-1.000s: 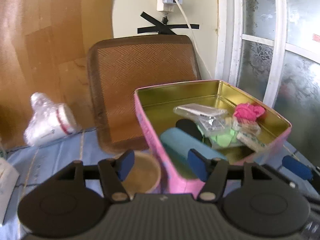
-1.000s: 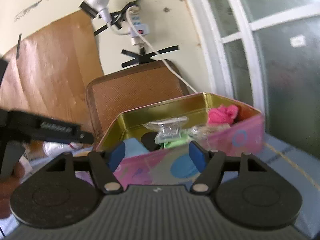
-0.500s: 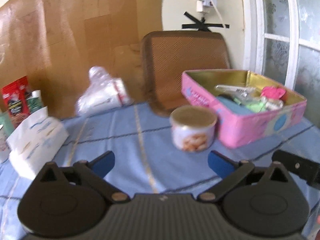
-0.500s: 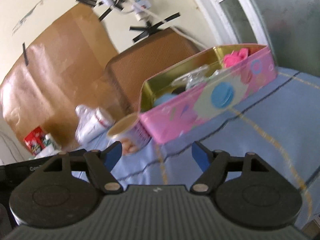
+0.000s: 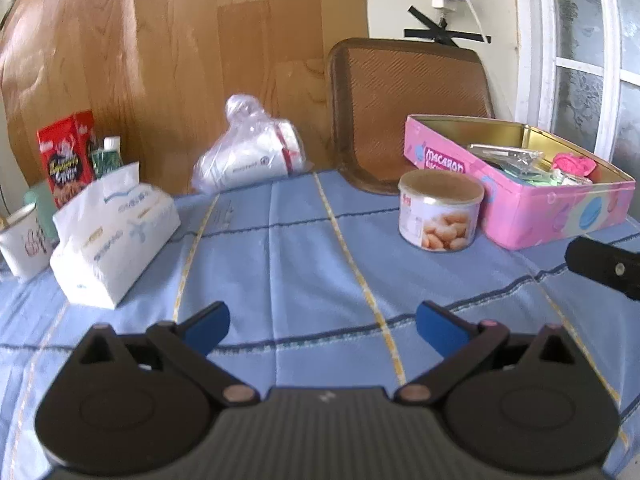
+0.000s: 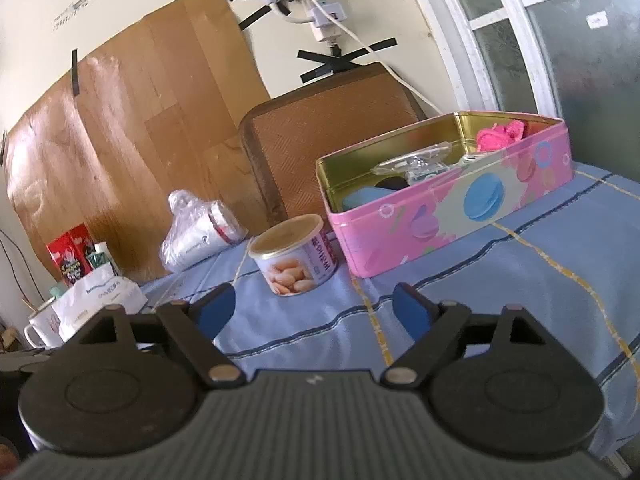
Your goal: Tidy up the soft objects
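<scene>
A pink tin box stands open at the right on the blue tablecloth; it also shows in the right wrist view. Inside lie a pink soft item, a blue roll, green pieces and a clear packet. My left gripper is open and empty, low over the cloth well short of the box. My right gripper is open and empty, also back from the box; part of it shows at the left wrist view's right edge.
A round can stands just left of the box. A tissue pack, a mug, a red carton and a bagged cup stack sit at the left and back. A brown chair back stands behind.
Both grippers have pulled back from over the tin box to the near part of the table. The left gripper's fingers have spread wider. The blue roll lies in the box.
</scene>
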`<state>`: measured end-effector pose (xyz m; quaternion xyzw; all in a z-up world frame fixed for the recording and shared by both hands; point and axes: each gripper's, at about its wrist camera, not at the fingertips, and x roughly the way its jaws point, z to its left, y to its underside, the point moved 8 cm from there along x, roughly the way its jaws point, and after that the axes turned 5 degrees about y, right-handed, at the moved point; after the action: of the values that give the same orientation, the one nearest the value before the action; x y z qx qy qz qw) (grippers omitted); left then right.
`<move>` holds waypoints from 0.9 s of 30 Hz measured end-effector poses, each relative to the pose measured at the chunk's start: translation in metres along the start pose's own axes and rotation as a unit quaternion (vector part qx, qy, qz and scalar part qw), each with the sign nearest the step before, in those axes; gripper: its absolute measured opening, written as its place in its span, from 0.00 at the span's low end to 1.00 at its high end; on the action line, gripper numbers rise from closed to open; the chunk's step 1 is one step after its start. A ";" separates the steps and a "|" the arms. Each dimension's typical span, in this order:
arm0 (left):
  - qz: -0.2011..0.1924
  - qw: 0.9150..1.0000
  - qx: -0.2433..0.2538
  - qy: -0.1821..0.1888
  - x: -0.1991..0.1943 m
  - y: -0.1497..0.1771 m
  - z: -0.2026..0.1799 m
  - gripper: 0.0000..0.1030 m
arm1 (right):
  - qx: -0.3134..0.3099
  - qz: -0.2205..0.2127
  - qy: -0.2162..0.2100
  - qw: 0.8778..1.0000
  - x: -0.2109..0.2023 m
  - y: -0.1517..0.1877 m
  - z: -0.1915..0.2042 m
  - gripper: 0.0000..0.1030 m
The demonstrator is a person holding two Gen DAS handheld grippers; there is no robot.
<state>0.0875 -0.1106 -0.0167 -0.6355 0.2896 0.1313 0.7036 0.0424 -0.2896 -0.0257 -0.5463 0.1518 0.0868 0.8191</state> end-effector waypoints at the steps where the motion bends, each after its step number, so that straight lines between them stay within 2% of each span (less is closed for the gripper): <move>1: 0.002 1.000 -0.003 -0.001 0.000 0.002 0.001 1.00 | -0.003 -0.002 0.000 1.000 0.000 0.001 0.002 0.88; 10: 0.009 1.000 0.005 -0.014 0.006 0.010 0.001 1.00 | -0.010 0.000 -0.004 1.000 0.001 0.005 0.004 0.90; 27: 0.025 0.999 0.029 -0.016 0.013 0.015 -0.014 1.00 | 0.013 0.005 -0.003 1.000 0.004 0.007 -0.009 0.90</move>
<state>0.0862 -0.1240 -0.0364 -0.6049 0.2975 0.1508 0.7230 0.0427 -0.2956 -0.0368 -0.5346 0.1532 0.0905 0.8261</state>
